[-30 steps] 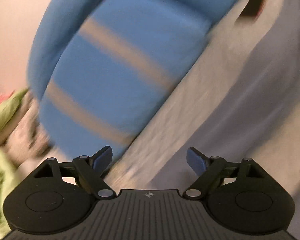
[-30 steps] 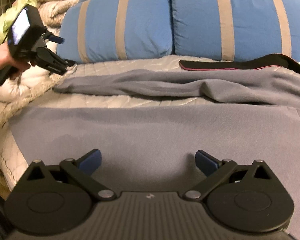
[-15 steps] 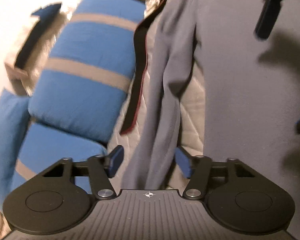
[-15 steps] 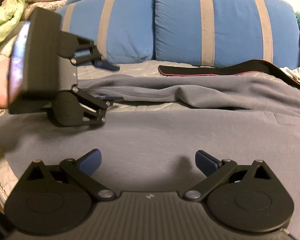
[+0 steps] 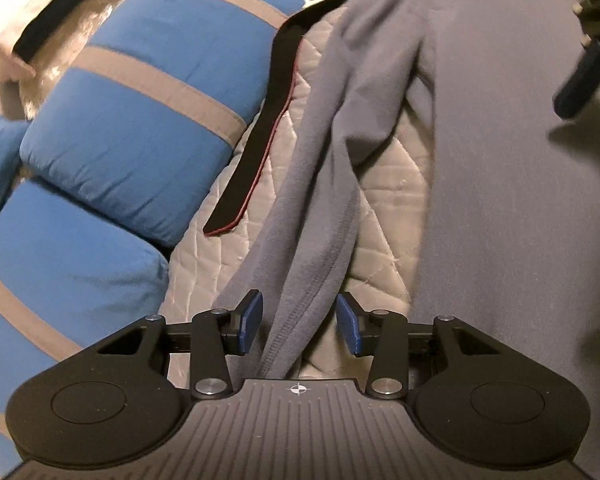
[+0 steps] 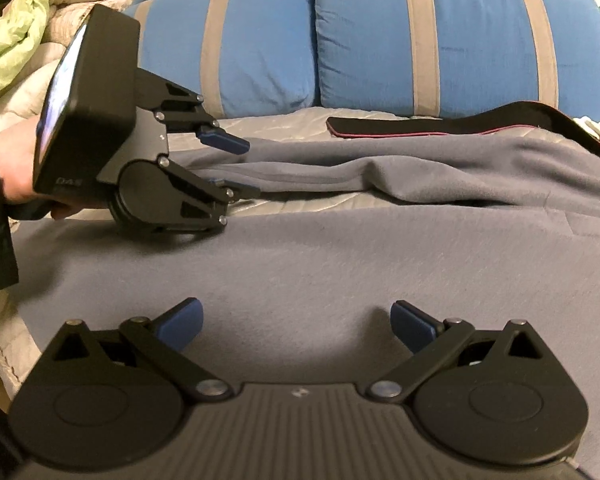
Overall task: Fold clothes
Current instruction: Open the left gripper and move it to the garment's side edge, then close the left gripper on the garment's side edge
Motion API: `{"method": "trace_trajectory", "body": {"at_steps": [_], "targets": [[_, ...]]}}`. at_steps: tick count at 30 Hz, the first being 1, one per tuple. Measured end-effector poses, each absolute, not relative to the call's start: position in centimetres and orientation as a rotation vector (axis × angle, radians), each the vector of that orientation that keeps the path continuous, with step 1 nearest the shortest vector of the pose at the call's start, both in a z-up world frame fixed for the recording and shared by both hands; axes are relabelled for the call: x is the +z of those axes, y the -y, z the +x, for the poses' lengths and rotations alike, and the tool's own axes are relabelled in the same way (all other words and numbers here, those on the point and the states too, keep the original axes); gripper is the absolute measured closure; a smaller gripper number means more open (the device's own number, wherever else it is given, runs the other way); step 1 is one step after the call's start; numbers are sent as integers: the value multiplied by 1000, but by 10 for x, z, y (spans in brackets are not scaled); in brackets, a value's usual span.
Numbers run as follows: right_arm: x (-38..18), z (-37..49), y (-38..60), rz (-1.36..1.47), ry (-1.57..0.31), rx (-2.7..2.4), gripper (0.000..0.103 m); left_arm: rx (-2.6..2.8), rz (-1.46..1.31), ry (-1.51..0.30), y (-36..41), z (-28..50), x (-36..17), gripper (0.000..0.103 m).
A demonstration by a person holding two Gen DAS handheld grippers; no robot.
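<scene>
A grey fleece garment (image 6: 340, 264) lies spread on the bed; its body also shows in the left wrist view (image 5: 512, 208). Its long sleeve (image 5: 320, 208) runs across the quilt, and the cuff end lies between the fingers of my left gripper (image 5: 299, 324), which is open around it. In the right wrist view the left gripper (image 6: 230, 168) sits at the sleeve's end (image 6: 300, 176), one finger above and one below. My right gripper (image 6: 296, 326) is open and empty, just above the garment's body.
Two blue pillows with grey stripes (image 6: 440, 40) stand at the head of the bed. A black strap with red edging (image 6: 440, 125) lies on the grey quilt (image 5: 396, 184). Green and beige bedding (image 6: 24, 32) is piled at the far left.
My left gripper swung from the pillows to the sleeve's cuff end and its fingers now straddle it. The right gripper stayed open over the garment's body, shifting slightly.
</scene>
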State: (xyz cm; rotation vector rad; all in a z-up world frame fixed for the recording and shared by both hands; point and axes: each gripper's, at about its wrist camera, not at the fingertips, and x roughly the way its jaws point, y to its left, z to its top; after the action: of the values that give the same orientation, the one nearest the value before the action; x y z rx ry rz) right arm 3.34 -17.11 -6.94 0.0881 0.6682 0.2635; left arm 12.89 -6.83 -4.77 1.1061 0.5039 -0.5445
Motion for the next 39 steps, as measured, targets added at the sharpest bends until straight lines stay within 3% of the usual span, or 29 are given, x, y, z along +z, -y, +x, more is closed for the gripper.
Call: {"method": "trace_trajectory", "body": {"at_steps": [4,29,32,39], "targets": [[-70,34,171,89,-670,265,0,-544,1069,-544,64,135,-48,75],[-71,35,168,83,-689,270,0,-563,1037,-555,61,134,-46,79],[-71,35,168,78,-690,269,0,-545,1036,-538,60,134,-45,94],[-71,34,166,73,-690,269,0,-490,1019,-461,57,129,-27,99]]}}
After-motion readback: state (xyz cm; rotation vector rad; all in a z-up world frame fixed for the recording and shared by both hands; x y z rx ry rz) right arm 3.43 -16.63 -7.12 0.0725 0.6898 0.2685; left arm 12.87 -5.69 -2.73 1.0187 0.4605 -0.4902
